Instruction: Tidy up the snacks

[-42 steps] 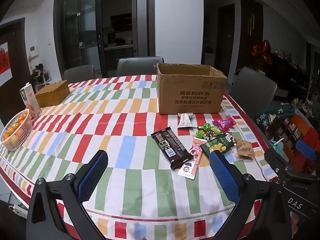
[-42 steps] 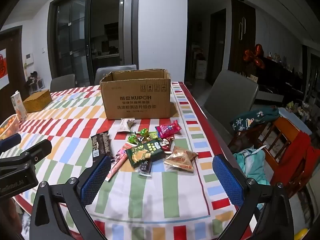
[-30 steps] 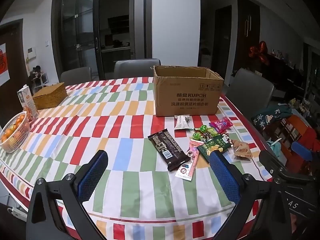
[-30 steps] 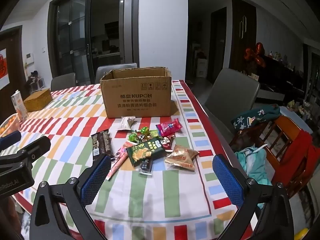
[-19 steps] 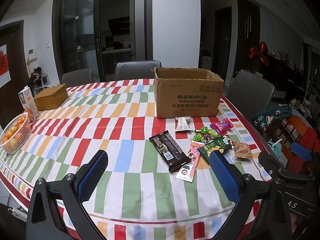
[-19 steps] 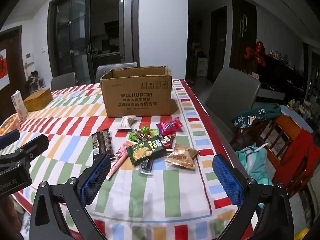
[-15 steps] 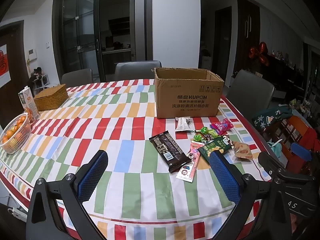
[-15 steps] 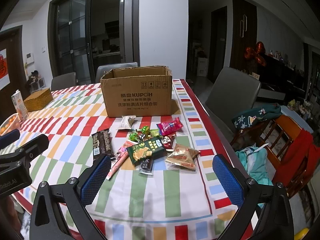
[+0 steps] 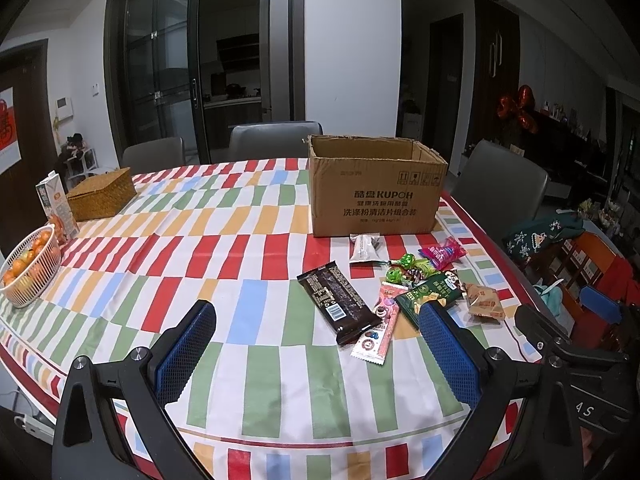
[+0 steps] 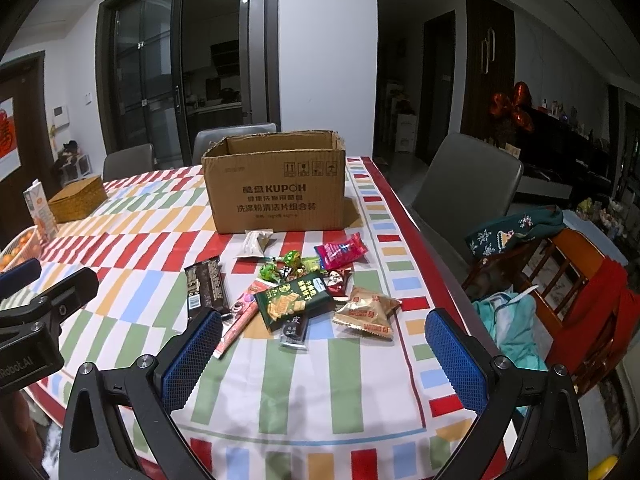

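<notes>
Holding both claws spread wide and empty above the near edge of the striped surface (image 9: pixel 132 264), we are facing the snacks without touching any. Our left claw (image 9: pixel 316 354) is hanging beside the dark chocolate bar (image 9: pixel 338 302) and the pink wrapper (image 9: pixel 378 330). Our right claw (image 10: pixel 324 356) is hovering in front of the green cracker pack (image 10: pixel 294 298), the tan triangular packet (image 10: pixel 366 312) and the magenta packet (image 10: pixel 340 250). All these are lying in a loose cluster near the surface's right edge, just in front of the open cardboard box (image 10: pixel 276 196). A basket of oranges (image 9: pixel 28 268) is sitting at the left edge.
</notes>
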